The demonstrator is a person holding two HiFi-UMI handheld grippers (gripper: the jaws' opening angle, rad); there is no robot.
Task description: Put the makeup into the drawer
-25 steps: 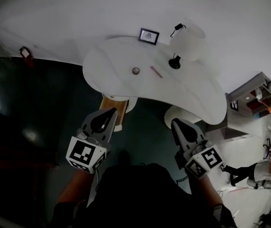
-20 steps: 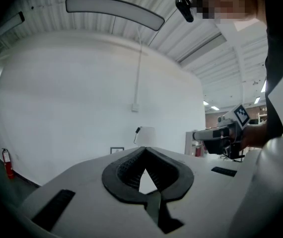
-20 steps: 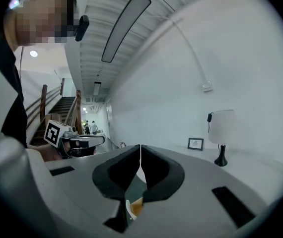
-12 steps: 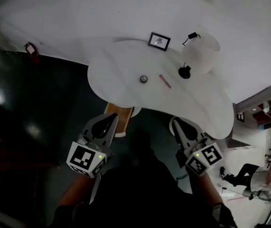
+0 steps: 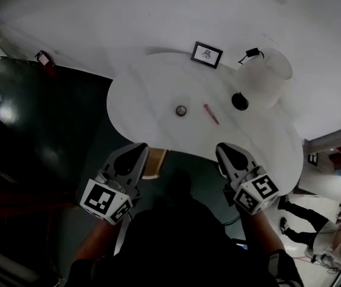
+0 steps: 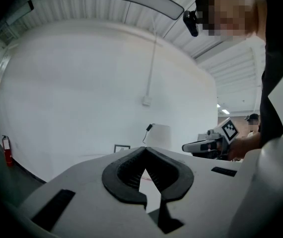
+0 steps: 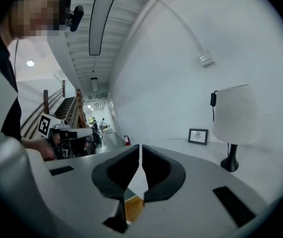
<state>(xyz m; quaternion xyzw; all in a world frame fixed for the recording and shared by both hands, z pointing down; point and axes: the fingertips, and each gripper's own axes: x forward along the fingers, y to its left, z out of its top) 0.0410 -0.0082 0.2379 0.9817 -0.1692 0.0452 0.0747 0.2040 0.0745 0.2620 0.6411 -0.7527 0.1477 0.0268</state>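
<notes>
With left hand-held gripper [image 5: 139,150] and right hand-held gripper [image 5: 224,149] both closed and empty at the near edge of the tabletop [image 5: 152,91], the slim pink makeup stick [image 5: 211,113] lying mid-surface, right of a small round pot [image 5: 181,110], looks light, rigid and rollable: pinch mid-shaft.

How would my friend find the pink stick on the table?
Look at the big white curvy table. Near its middle, between a small round thing and the black lamp base, lies the pink stick. It's the only long, thin, pink thing there.

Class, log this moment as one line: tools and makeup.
left tool: shut, empty | right tool: shut, empty | pink stick, round pot: on table, untouched
</notes>
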